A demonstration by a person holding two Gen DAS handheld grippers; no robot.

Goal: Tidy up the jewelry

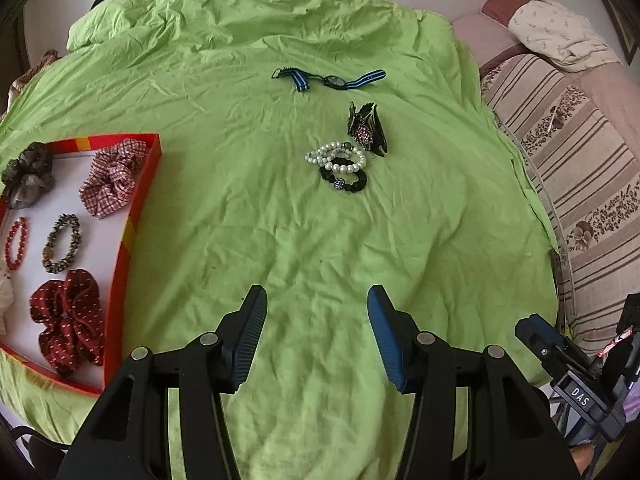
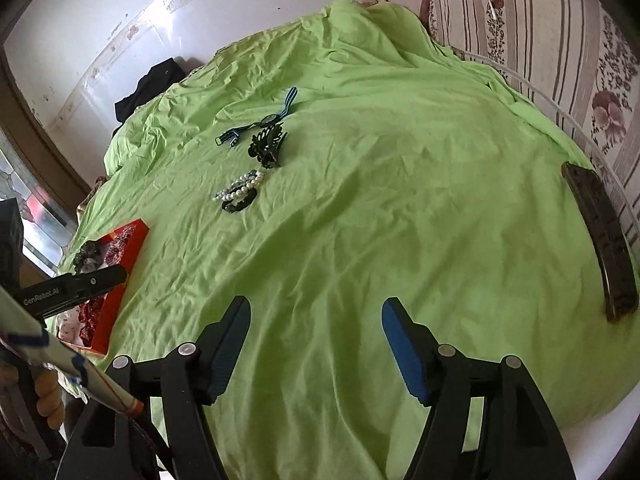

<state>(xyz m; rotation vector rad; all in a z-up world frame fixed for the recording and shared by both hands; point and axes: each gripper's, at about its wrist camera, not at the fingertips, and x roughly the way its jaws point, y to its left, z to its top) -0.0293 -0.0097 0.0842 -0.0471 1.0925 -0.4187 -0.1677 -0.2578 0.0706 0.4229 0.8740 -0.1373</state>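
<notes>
The right gripper's body, seen at 4 o'clock in the left wrist view, carries the white letters "DAS". In the right wrist view, the left gripper's body at 9 o'clock shows the words "GenRobot.AI".

The left gripper has its two fingers spread wide with nothing between them, above the green bedsheet. The right gripper is the same: fingers wide apart, holding nothing, over the same sheet.

The red tray with a white floor lies at 9 o'clock in the left view. I count six things in it: one olive-grey scrunchie at its far end, one red-and-white checked scrunchie against the right wall, one red bead bracelet, one small patterned hair tie just beside it, one dark red dotted scrunchie at the near end, and one cream piece cut by the picture edge.

On the sheet, toward 12 o'clock from the left gripper, four things lie loose: one wristwatch with a blue striped strap, farthest away; one black hair claw clip with stones; one pearl bracelet just beside the clip; and one black hair tie with a sparkling bead, touching the pearls.

At 3 o'clock in the right view, one long dark brown object rests at the sheet's edge.
</notes>
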